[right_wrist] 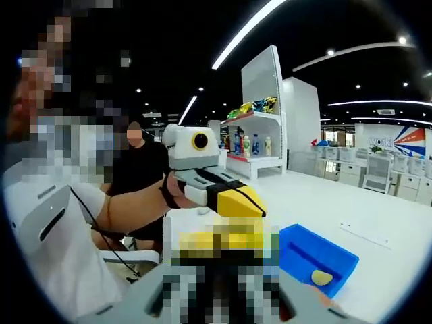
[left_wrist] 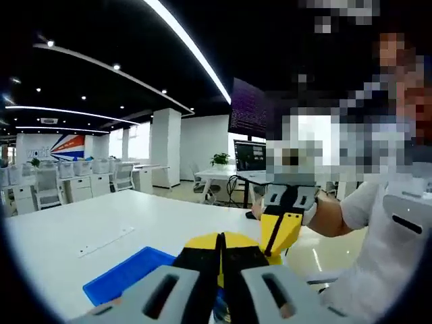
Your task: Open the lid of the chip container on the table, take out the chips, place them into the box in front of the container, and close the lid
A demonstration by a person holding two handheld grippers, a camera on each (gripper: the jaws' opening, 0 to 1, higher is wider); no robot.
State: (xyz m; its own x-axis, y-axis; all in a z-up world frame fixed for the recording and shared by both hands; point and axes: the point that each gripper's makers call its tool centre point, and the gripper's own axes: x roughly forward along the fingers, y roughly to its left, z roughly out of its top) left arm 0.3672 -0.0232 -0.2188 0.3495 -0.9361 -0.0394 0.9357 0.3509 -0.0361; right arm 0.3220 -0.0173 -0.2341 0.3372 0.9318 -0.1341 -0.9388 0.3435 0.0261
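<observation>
Two tongs meet over a white table (left_wrist: 101,223). In the left gripper view, the left tongs (left_wrist: 220,260) rise from the bottom with their black jaws pressed together, right at the yellow lid (left_wrist: 202,241) of the chip container; I cannot tell if they pinch it. The right tongs (left_wrist: 282,233) come in from the right side, with yellow jaws pointing down just beside the lid, held by a person's hand (left_wrist: 317,212). I cannot tell if those jaws are spread or together. A blue box (left_wrist: 125,273) sits on the table just beside the container. In the right gripper view, the right tongs at the bottom are blurred, so their state is hidden. The left tongs (right_wrist: 233,197) reach in from the left, above the yellow lid (right_wrist: 226,239). The blue box (right_wrist: 317,256) lies next to the container, and one chip (right_wrist: 322,277) lies inside it. Farther back stand a shelf (right_wrist: 253,128) with bright bags and bottles, desks with white chairs (left_wrist: 67,179), a dark screen (left_wrist: 248,108) and a green plant (left_wrist: 220,159). Another person in black (right_wrist: 138,169) stands behind.
</observation>
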